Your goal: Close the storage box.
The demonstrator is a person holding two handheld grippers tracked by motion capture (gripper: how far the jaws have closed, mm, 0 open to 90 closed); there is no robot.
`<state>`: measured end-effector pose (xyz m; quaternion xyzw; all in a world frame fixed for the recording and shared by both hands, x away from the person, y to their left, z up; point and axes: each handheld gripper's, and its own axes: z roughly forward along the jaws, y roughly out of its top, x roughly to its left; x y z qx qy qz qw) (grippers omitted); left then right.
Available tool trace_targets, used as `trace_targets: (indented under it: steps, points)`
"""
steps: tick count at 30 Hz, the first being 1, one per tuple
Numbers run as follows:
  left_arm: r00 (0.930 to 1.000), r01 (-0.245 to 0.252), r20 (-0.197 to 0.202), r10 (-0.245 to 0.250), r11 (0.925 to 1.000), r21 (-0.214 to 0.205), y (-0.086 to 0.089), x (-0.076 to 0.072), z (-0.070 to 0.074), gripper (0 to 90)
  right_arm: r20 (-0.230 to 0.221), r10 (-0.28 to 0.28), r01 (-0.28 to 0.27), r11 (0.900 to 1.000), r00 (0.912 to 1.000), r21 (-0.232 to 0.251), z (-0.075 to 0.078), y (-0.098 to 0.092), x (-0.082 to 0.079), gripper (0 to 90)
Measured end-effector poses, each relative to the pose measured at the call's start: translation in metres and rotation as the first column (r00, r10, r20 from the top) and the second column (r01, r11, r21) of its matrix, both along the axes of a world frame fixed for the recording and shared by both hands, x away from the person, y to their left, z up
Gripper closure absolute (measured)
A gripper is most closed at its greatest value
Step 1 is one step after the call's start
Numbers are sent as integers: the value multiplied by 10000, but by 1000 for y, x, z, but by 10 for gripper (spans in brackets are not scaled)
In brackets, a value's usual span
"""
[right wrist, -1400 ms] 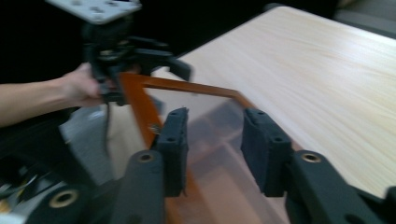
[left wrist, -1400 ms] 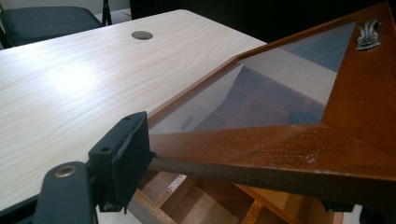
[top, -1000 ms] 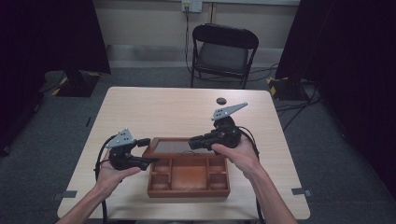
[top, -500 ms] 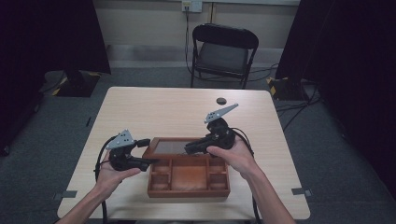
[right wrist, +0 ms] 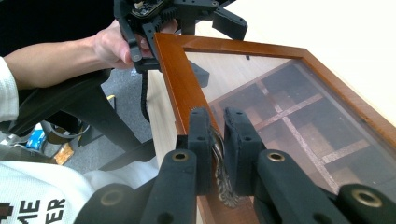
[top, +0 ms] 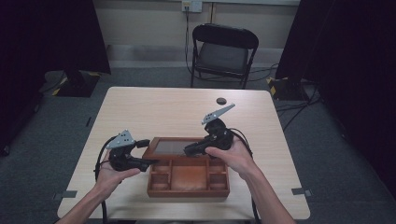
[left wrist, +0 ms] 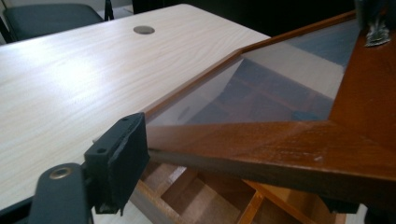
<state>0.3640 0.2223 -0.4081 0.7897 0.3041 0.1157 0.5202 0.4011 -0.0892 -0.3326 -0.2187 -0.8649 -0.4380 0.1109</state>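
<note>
A brown wooden box (top: 187, 179) with several compartments sits at the near middle of the table. Its glass-paned lid (top: 170, 147) is tilted up off the box. My left gripper (top: 145, 152) is shut on the lid's left frame rail; in the left gripper view the wooden frame (left wrist: 280, 144) runs between the jaws of the left gripper (left wrist: 229, 182). My right gripper (top: 190, 151) is shut on the small metal clasp (right wrist: 223, 184) at the lid's front edge, the right gripper (right wrist: 217, 126) pads pressed on either side. The left gripper (right wrist: 154, 37) also shows at the far corner.
A small dark round disc (top: 220, 100) lies on the light wood table (top: 154, 107) beyond the box, seen too as the disc (left wrist: 144, 30). A black folding chair (top: 224, 51) stands behind the table. Cables trail from both grippers.
My right hand has shifted slightly to the left with the lid's front edge in its grip. The left hand has kept still on the frame.
</note>
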Motion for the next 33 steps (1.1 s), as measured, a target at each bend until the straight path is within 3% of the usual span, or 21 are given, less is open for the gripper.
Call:
trace_targets:
  steps: [7,10,11,12,18,25,27,33]
  points:
    - [9991,167,-399,-161,9998,142,7,5,-5,233,160,26,-27,10000,9999,21,1,0,-1,821]
    - [9971,372,-674,-347,9987,361,11,10,-9,246,196,48,-48,10000,9998,-7,1,0,-1,821]
    - [9982,341,-518,-304,9968,720,16,13,-8,270,220,21,-21,10000,9998,0,1,0,-1,821]
    - [9978,244,-629,-210,9982,546,18,15,-8,261,224,19,-19,10000,9997,3,1,0,-1,821]
    - [9958,-387,-807,426,9981,486,33,21,-8,252,287,8,-8,10000,9996,-11,1,0,-2,821]
    - [9941,-301,-1029,356,9981,545,42,23,-7,260,340,-4,4,10000,9994,-6,0,-1,-3,821]
    - [9908,-353,-1291,413,9982,479,44,23,-8,268,360,29,-27,10000,9993,-50,0,0,-4,821]
    - [9897,-792,-1155,848,9955,519,49,26,-8,269,338,111,-106,9999,9994,-124,-2,0,-5,822]
